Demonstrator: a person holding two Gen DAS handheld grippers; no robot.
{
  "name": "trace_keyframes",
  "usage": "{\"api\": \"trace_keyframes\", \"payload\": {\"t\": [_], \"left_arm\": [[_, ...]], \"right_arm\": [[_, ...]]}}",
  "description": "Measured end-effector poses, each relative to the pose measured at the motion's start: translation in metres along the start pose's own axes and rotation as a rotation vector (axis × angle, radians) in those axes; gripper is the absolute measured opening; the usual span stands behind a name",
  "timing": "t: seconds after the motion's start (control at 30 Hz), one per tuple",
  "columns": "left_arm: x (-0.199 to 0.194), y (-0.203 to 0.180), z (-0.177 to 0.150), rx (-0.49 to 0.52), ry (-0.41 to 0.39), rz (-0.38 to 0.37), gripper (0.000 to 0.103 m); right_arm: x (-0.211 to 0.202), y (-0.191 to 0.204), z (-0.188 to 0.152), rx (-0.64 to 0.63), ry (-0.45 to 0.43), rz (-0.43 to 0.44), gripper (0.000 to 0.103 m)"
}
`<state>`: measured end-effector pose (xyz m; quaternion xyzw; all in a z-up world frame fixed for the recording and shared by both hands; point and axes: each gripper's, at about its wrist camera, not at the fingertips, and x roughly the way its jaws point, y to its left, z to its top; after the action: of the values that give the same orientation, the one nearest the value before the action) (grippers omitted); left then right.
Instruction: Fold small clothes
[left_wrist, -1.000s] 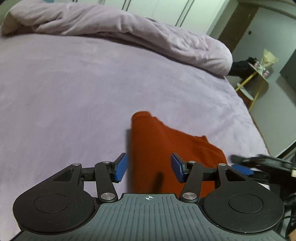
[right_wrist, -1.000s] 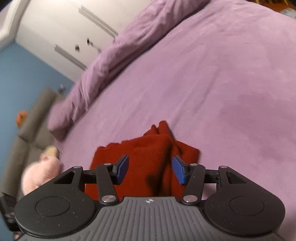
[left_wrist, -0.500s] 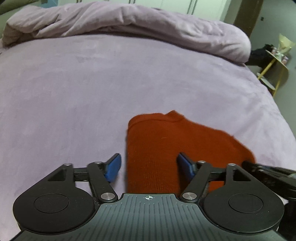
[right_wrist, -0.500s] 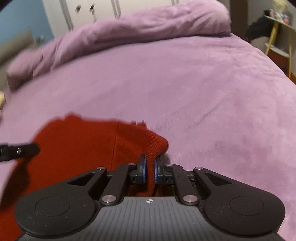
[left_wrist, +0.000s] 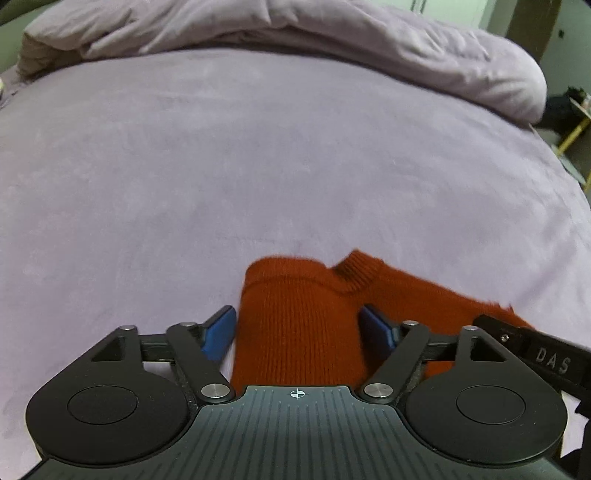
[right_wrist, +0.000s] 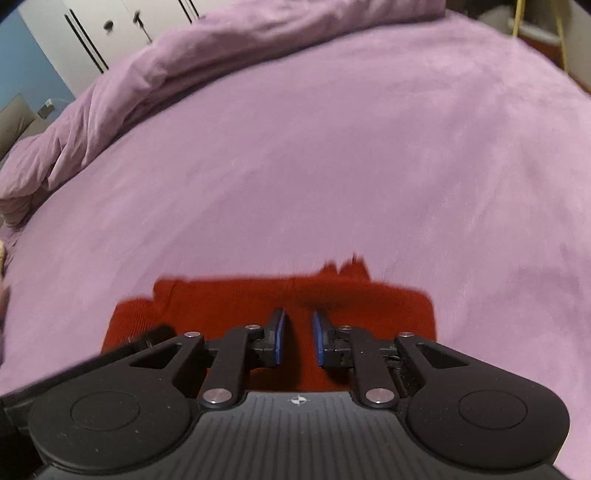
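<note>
A small rust-red knitted garment (left_wrist: 303, 325) lies folded on the purple bed, its ribbed collar (left_wrist: 356, 271) at the far edge. My left gripper (left_wrist: 297, 330) is open, its blue pads on either side of the garment's left part. In the right wrist view the garment (right_wrist: 236, 299) lies flat in front of my right gripper (right_wrist: 298, 338), which is open with a narrow gap and holds nothing. The right gripper's black finger (left_wrist: 535, 350) shows at the right of the left wrist view.
The purple bed sheet (left_wrist: 258, 166) stretches ahead. A bunched duvet (left_wrist: 332, 40) lies along the far edge. A yellow-legged side table (left_wrist: 576, 122) stands off the bed's right. White wardrobe doors (right_wrist: 110, 33) are behind.
My right gripper was shut on the garment's folded edge half a second ago; it has let go and opened a little. The garment now lies flatter. The left gripper stayed open.
</note>
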<state>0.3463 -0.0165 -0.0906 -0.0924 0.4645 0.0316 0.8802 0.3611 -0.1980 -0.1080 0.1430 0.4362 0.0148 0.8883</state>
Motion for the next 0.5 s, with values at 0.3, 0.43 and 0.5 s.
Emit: {"api": "trace_keyframes", "payload": {"t": [0.3, 0.43, 0.5], "left_arm": [[0.008, 0.008, -0.004, -0.071, -0.041, -0.026, 0.088], [-0.032, 0.021, -0.023, -0.033, 0.005, -0.084, 0.087], [-0.065, 0.036, -0.048, -0.004, -0.06, -0.162, 0.087]], "right_arm": [[0.006, -0.009, -0.026, -0.105, -0.222, 0.018, 0.016], [-0.02, -0.022, -0.031, -0.039, -0.19, 0.096, 0.027], [-0.046, -0.033, -0.049, -0.046, -0.142, 0.132, 0.032]]}}
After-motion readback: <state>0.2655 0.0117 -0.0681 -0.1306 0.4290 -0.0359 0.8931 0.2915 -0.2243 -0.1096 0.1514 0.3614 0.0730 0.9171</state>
